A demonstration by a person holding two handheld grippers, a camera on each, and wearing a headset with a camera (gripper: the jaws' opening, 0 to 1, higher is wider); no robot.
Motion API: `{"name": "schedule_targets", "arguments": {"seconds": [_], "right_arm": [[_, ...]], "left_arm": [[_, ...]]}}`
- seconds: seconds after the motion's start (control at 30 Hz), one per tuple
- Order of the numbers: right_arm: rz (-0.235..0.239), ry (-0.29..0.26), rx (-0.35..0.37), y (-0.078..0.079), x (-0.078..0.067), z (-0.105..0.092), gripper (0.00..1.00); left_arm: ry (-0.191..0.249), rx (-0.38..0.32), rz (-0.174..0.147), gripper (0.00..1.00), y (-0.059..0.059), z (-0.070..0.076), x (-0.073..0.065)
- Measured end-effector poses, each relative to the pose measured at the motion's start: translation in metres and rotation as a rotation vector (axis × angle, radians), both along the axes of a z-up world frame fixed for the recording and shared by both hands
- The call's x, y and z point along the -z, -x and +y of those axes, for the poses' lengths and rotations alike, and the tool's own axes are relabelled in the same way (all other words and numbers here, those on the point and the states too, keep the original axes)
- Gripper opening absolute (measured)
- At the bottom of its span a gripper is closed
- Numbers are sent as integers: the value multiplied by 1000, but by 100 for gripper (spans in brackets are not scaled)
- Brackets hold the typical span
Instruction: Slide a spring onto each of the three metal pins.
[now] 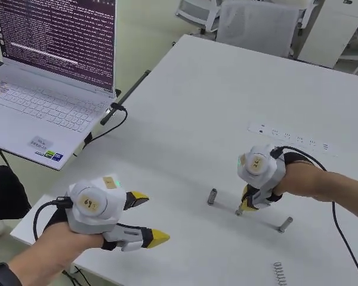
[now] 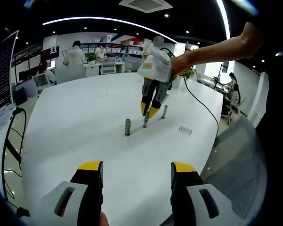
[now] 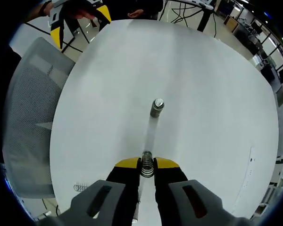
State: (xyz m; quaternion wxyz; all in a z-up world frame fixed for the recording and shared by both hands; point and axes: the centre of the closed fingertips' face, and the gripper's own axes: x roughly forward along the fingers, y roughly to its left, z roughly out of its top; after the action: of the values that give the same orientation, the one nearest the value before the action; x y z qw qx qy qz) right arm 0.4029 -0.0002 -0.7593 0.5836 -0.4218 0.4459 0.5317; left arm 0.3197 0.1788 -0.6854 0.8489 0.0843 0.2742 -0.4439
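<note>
Right gripper (image 1: 244, 207): clamped on a spring (image 3: 147, 165), held near the sprung pin (image 1: 212, 196).
Left gripper (image 1: 150, 217): jaws held apart, well away from that pin.

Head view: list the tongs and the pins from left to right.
In order: left tongs, open → sprung pin → right tongs, shut on a spring → bare pin.

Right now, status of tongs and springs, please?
Left tongs open, idle. Right tongs shut on spring at middle pin. Loaded pin, bare pin flank it. Nothing in way.
</note>
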Motion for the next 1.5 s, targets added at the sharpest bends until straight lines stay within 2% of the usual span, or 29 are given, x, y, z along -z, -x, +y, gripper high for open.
{"name": "schedule_targets", "arguments": {"seconds": [0.6, 0.8, 1.03, 1.27, 1.5], "right_arm": [[11, 27, 14, -1, 19, -3, 9], [5, 23, 14, 0, 14, -2, 10], [-5, 15, 13, 0, 4, -6, 19], [-26, -12, 53, 0, -11, -12, 24], [-42, -34, 83, 1, -19, -18, 26]], "left_arm": [[-4, -2, 1, 53, -1, 2, 0], [-4, 0, 3, 53, -2, 1, 0], [-1, 7, 2, 53, -1, -2, -1], [2, 16, -1, 54, 0, -7, -2], [-5, 36, -12, 56, 1, -11, -4]]}}
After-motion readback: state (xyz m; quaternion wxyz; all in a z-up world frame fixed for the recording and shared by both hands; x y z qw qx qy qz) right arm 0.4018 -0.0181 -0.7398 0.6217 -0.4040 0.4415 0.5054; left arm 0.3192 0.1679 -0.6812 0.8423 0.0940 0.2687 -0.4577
